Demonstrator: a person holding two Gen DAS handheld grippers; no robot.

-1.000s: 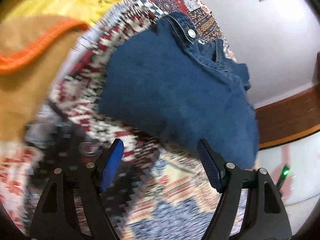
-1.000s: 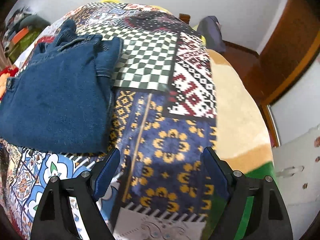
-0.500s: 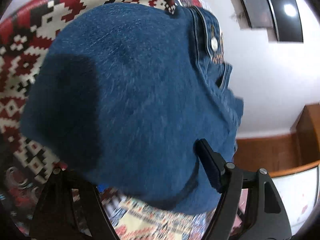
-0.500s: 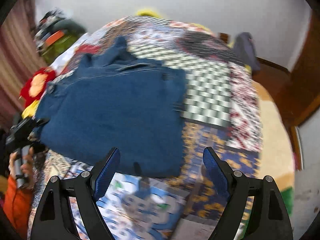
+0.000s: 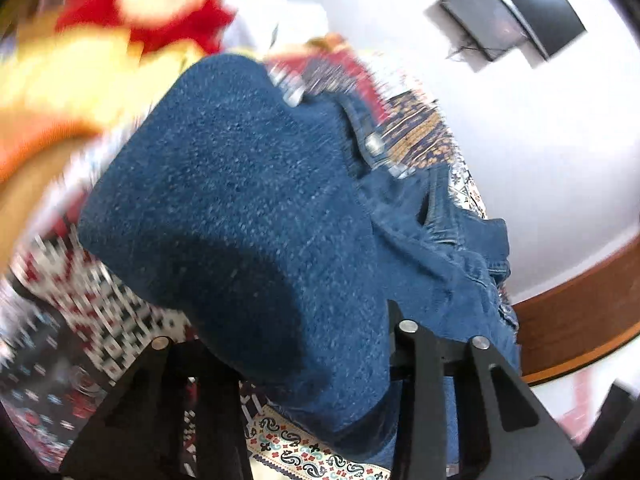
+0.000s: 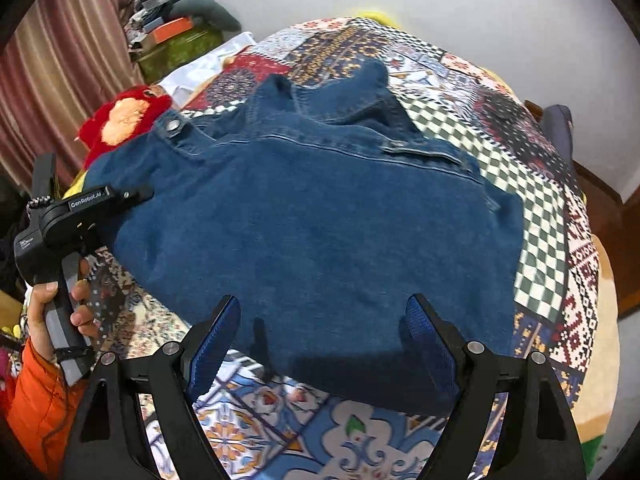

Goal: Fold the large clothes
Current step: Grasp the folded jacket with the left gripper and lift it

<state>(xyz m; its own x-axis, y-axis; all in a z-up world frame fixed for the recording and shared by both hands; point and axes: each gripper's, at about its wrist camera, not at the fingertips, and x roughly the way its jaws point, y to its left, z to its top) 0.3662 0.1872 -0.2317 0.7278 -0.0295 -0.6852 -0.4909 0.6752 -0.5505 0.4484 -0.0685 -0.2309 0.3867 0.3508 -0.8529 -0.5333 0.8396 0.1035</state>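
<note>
A folded blue denim jacket [image 6: 320, 220] lies on a patchwork bedspread [image 6: 556, 240]. My left gripper [image 5: 304, 340] is at the jacket's left edge, its jaws closing with a thick fold of denim [image 5: 240, 208] between them. The cloth hides both pads. In the right wrist view a hand [image 6: 52, 300] holds this left gripper [image 6: 138, 195], its tip against the jacket's edge. My right gripper [image 6: 324, 320] hovers open above the jacket's near hem, its blue pads [image 6: 216, 340] bare.
A red plush toy [image 6: 124, 116] lies beside the jacket's collar, with yellow and orange cloth [image 5: 60, 80] near it. A cluttered pile [image 6: 176, 28] and a curtain [image 6: 60, 80] stand at the back left. A wooden frame [image 5: 580, 320] runs past the bed's far side.
The left gripper went from open in front of the jacket to closing on its edge. The right gripper swung left, from the bare bedspread to over the jacket's near hem.
</note>
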